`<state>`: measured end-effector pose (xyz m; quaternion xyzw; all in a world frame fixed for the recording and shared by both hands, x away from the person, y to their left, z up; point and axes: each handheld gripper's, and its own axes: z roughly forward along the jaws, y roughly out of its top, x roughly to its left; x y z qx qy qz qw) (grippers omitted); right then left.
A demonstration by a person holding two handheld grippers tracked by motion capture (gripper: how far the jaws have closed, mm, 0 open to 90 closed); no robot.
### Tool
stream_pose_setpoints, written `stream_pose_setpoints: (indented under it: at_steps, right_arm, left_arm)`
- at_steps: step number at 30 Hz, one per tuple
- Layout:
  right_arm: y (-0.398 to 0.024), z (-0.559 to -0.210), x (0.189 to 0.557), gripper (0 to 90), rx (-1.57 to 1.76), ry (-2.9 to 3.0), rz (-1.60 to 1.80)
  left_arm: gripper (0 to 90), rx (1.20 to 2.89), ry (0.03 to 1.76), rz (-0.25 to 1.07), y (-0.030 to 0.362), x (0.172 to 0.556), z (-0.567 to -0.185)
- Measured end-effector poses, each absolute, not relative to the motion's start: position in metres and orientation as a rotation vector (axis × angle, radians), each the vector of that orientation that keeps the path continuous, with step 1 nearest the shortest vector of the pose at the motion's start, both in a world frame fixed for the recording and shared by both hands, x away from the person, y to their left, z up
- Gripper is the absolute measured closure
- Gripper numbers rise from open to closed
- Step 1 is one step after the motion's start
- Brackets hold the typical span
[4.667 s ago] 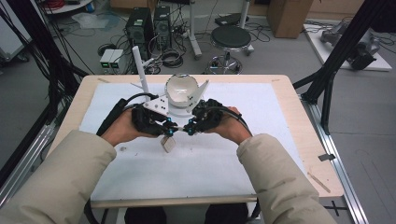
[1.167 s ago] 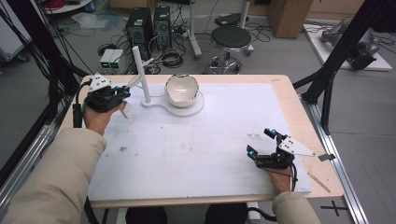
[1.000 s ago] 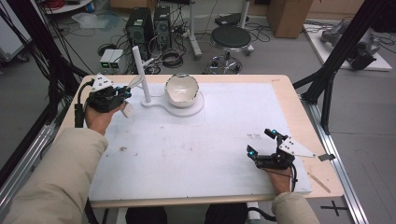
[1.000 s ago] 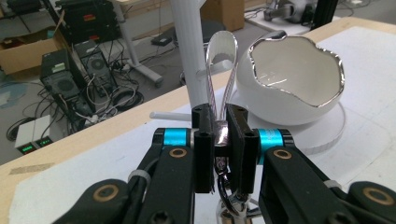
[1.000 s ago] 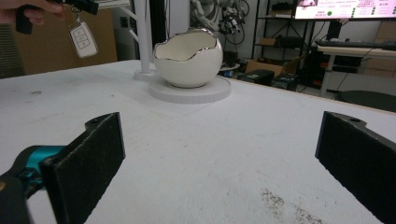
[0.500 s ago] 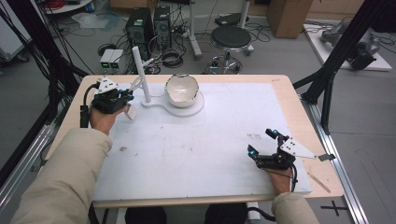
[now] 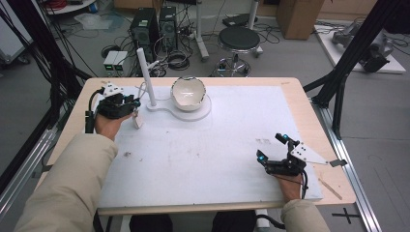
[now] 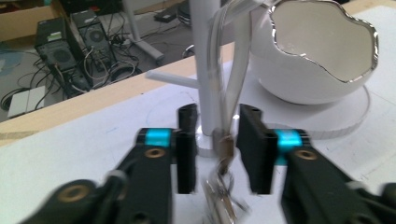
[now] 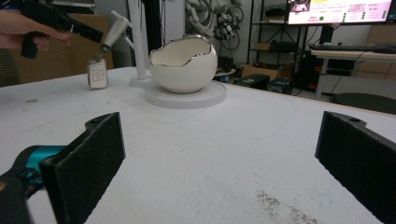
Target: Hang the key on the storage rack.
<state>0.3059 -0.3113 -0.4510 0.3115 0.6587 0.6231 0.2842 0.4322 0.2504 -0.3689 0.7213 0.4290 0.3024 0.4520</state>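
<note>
A white car key (image 7: 138, 121) hangs upright on a pale strap (image 8: 229, 79) beside the white post (image 7: 145, 77) of a stand, its lower end close to the table. My left gripper (image 7: 133, 102) is at the strap. Its jaws have just been opening and now stand apart on either side of the strap and key ring (image 8: 219, 184) without pressing on them. From across the table, the right gripper view shows the key (image 9: 97, 73) under the left gripper (image 9: 70, 25). My right gripper (image 7: 270, 147) rests at the front right of the table, open wide and empty.
An egg-shaped white bowl (image 7: 187, 92) with a silver rim sits on the stand's round base (image 7: 205, 108), just right of the post. The white mat (image 7: 203, 154) covers most of the wooden table. A stool and computer cases stand on the floor beyond the far edge.
The left gripper has edged toward the post and its jaws have parted around the strap. The key now hangs beside the post. The right gripper has stayed put.
</note>
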Motion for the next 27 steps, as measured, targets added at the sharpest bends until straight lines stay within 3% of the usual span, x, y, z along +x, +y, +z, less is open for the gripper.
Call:
stream_pose_setpoints:
  at_steps: [7,12,14,19,27]
  right_arm:
    - [-0.311,-0.451,0.306,0.6,0.835,1.761,1.667]
    - [-0.311,-0.451,0.306,0.6,0.836,1.760,1.666]
    - [-0.311,-0.451,0.306,0.6,0.835,1.759,1.664]
    - [-0.311,-0.451,0.306,0.6,0.836,1.757,1.664]
    - [-0.311,-0.451,0.306,0.6,0.842,1.755,1.662]
  left_arm:
    - [36.2,1.737,0.999,0.667,0.266,0.425,-0.367]
    - [19.7,1.800,0.933,0.469,0.276,0.415,-0.366]
    - [9.5,1.788,0.893,0.500,0.277,0.406,-0.365]
    - [1.6,1.759,0.787,0.493,0.282,0.386,-0.366]
    - [1.7,1.688,0.709,0.533,0.296,0.344,-0.377]
